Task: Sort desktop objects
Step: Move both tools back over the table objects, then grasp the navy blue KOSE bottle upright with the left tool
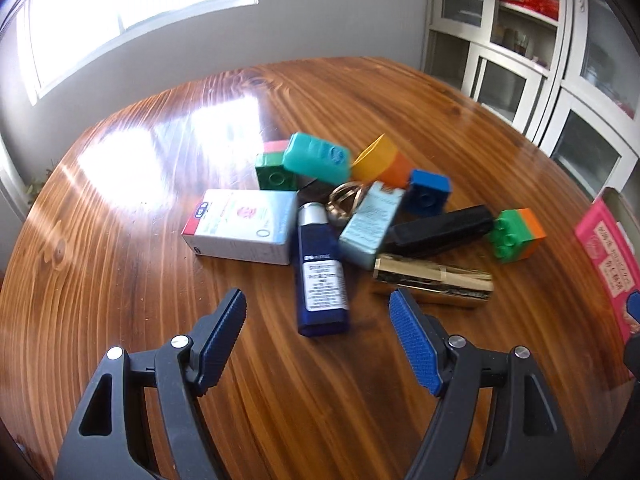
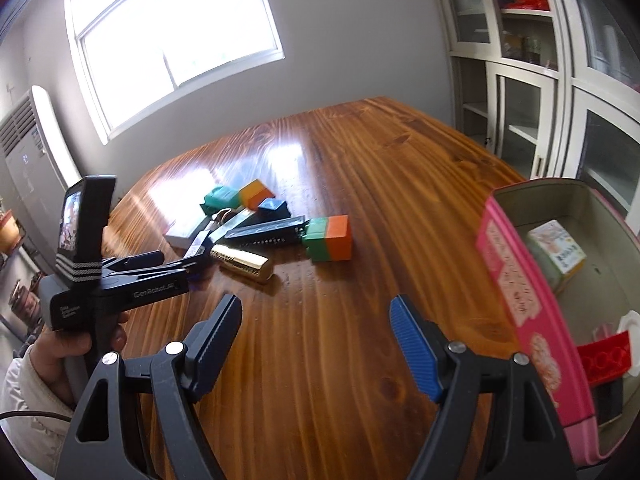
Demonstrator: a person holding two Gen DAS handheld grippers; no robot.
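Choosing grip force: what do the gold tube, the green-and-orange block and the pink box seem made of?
Gold tube: probably metal or metallised plastic, with mirror-like reflections. Green-and-orange block: likely moulded plastic, flat colour, raised studs. Pink box: possibly tin, with a thin rolled rim and printed walls.

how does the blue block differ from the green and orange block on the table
The blue block is one colour; the green and orange block is two-toned. The blue one sits inside the pile, the two-toned one at its edge, nearer the pink tin. Both are studded toy bricks.

Both wrist views angle down over table [image 1: 120, 280]; share object pile [image 2: 256, 232].
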